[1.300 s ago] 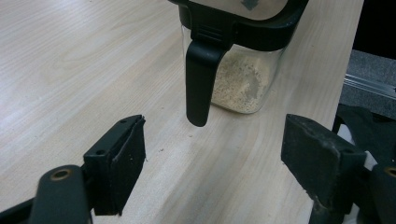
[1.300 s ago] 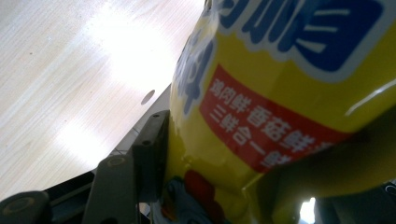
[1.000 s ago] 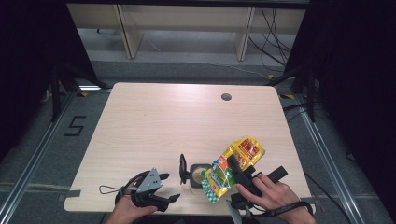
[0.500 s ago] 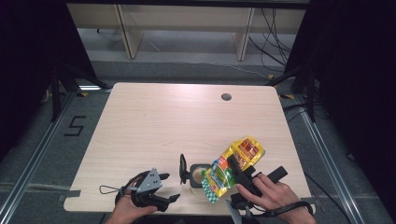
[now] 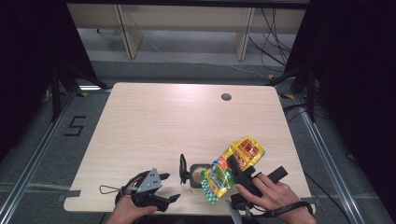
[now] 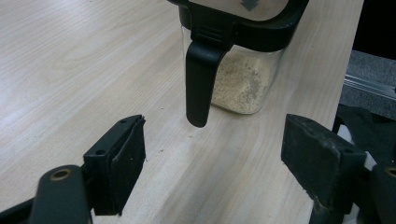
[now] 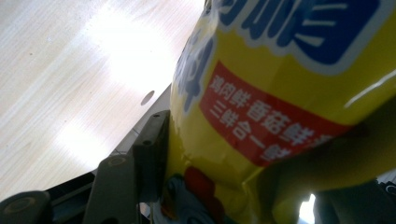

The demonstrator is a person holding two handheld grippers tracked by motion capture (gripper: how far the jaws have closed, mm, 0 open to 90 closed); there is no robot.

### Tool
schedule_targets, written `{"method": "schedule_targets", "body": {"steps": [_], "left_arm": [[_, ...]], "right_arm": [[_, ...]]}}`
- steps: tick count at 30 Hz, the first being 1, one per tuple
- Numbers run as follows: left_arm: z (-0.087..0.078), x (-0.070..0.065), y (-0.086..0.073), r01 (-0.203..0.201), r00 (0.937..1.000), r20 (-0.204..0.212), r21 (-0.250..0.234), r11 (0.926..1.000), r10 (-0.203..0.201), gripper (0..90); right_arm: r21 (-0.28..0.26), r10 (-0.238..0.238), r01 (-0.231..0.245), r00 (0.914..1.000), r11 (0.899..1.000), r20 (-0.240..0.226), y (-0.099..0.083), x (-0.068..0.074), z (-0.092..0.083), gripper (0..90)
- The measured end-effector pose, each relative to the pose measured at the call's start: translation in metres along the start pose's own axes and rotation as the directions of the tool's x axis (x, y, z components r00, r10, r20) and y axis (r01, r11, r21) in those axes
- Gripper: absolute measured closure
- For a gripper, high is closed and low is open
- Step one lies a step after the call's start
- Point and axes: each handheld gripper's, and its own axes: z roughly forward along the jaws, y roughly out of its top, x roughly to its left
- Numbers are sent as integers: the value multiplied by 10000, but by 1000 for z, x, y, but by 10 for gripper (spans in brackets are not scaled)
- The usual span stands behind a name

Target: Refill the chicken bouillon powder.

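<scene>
Pouring in hand, by the look of it: a yellow seasoning pouch [image 5: 236, 165] pinched in the right gripper [image 5: 239, 173], tipped mouth-down over a small clear jar [image 5: 198, 174] with a black rim, near the front edge of the table [image 5: 187, 121]. Jar's flip lid [image 5: 183, 169] stood open on the side away from the pouch; pale granules [image 6: 238, 84] lying in the bottom of the jar, well short of full. Right jaws pressed into the pouch's flanks, clamped on it at roughly half spread — seen close in the right gripper view, yellow film [image 7: 280, 93] bulging between them. Left gripper [image 5: 156, 198] resting beside the jar on the lid side, jaws spread wide with nothing between them, aimed at the hanging lid tab [image 6: 200, 84] but apart from it. Risks from here — jar unbraced, so a nudge from the pouch's lower edge could slide or tip it toward the table's front edge; pouch mouth possibly off the opening, hard to tell from above since the pouch covers it, so granules could spill onto the wood beside the jar; soft film could buckle under the jaws and dump a sudden heap; open lid could swing shut against the stream if bumped. Steadying with the left gripper against the jar wall probably wise.
</scene>
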Motion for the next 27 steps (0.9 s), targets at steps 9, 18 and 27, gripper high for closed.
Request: {"method": "schedule_targets", "body": {"steps": [9, 18, 27], "left_arm": [[0, 0, 0, 6, 10000, -11, 7, 10000, -6, 215], [0, 0, 0, 34, 10000, -35, -33, 10000, -34, 215], [0, 0, 0, 22, 10000, -42, -41, 10000, -22, 215]], "right_arm": [[-386, -221, 252, 9966, 9989, 790, 0, 0, 2, 457], [-84, -71, 71, 10000, 9999, 31, 1, 0, 1, 457], [-84, 84, -84, 9999, 9999, 78, 0, 1, 0, 457]]}}
